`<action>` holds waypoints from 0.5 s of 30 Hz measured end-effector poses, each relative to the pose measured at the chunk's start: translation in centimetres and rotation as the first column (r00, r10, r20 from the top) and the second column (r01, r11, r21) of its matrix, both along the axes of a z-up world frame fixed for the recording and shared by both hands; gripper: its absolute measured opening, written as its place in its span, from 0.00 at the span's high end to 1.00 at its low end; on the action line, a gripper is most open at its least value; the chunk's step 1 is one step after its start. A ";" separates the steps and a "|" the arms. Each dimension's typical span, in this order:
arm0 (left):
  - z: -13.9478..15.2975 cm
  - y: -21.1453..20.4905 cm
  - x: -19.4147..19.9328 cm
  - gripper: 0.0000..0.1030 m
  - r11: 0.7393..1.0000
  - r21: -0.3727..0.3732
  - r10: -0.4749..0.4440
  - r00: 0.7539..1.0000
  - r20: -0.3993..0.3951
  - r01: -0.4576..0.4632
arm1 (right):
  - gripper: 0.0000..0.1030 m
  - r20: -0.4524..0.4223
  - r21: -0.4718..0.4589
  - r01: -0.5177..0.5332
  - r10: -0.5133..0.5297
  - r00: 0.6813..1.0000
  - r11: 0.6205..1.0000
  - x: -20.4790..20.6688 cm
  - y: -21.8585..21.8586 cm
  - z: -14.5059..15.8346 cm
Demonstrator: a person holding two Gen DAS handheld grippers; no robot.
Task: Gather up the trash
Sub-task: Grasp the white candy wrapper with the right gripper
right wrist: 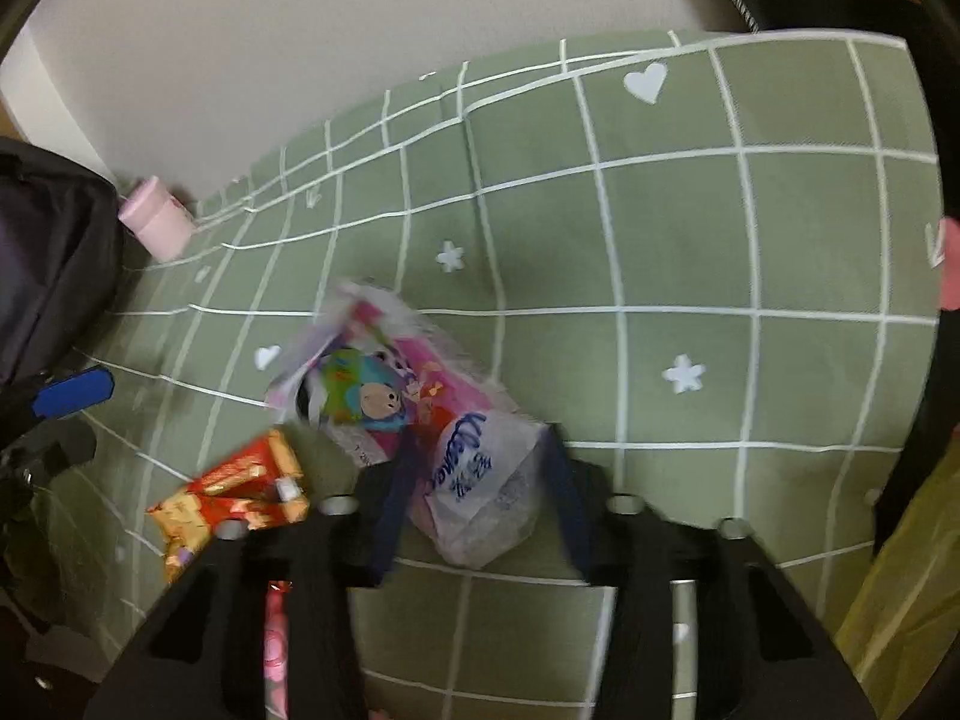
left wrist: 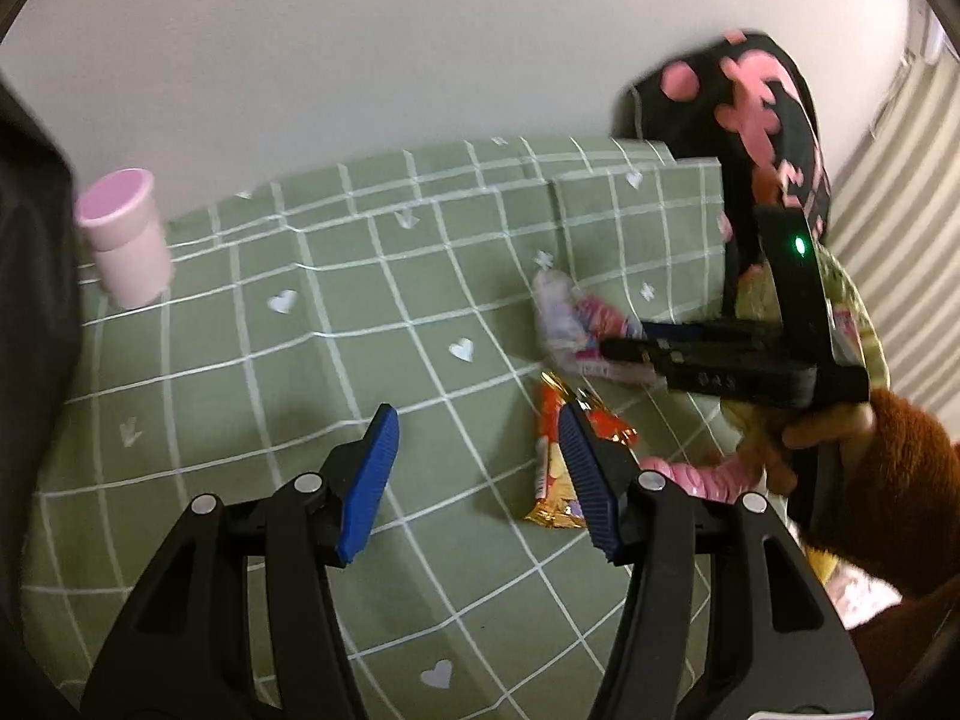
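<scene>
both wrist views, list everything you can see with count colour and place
tissue pack: 1, clear and white with blue lettering, on the cloth between the right gripper's fingers
cartoon wrapper: 1, pink with a colourful print, on the cloth just beyond the tissue pack
snack wrapper: 1, red and gold, on the cloth by the left gripper's right finger
cup: 1, pale pink, far left of the cloth near the wall
tablecloth: 1, green with a white grid, hearts and flowers, covering the surface
patterned bag: 1, black with pink shapes, far right
dark bag: 1, black, left edge
left gripper: 1, black with blue pads, open above the cloth
right gripper: 1, black with blue pads, around the tissue pack; grip unclear
</scene>
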State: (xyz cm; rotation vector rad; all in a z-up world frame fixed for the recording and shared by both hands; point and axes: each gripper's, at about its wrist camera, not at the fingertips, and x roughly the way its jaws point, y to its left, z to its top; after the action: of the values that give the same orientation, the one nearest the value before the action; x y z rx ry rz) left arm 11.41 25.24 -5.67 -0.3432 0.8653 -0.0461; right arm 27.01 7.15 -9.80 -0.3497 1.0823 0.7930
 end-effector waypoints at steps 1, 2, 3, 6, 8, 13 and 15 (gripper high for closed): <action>-0.3 -0.3 0.2 0.49 1.000 0.001 -0.021 1.000 -0.008 0.021 | 0.81 0.001 -0.009 0.007 -0.007 1.000 1.000 0.2 0.0 0.0; -0.6 -0.8 0.6 0.49 0.999 0.006 -0.046 0.999 -0.019 0.046 | 0.82 0.002 -0.011 0.018 -0.018 1.000 1.000 0.4 -0.4 0.2; -0.8 -1.2 0.9 0.49 0.998 0.014 -0.060 0.998 -0.025 0.061 | 0.83 0.015 -0.011 0.035 -0.035 0.999 0.999 0.6 -0.6 0.5; -1.1 -2.1 1.6 0.49 0.995 0.027 -0.100 0.994 -0.033 0.101 | 0.88 0.043 0.011 0.077 -0.077 0.996 0.997 1.2 -2.0 1.8; -1.0 -2.3 2.0 0.49 0.992 0.025 -0.119 0.993 -0.027 0.120 | 0.89 0.064 0.027 0.100 -0.102 0.993 0.995 1.4 -3.0 2.8; -0.4 -2.5 2.6 0.49 0.988 0.023 -0.154 0.988 -0.016 0.155 | 0.89 0.095 0.067 0.164 -0.169 0.981 0.984 1.2 -4.8 5.1; -0.3 -2.2 2.8 0.49 0.987 0.026 -0.156 0.988 -0.017 0.157 | 0.89 0.103 0.093 0.194 -0.203 0.974 0.977 0.9 -5.8 6.0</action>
State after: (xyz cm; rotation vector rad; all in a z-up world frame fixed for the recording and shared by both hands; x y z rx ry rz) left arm 14.18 23.07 -5.96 -0.2493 0.9058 -0.1773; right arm 27.88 1.34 -3.75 -0.2097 0.9594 0.6302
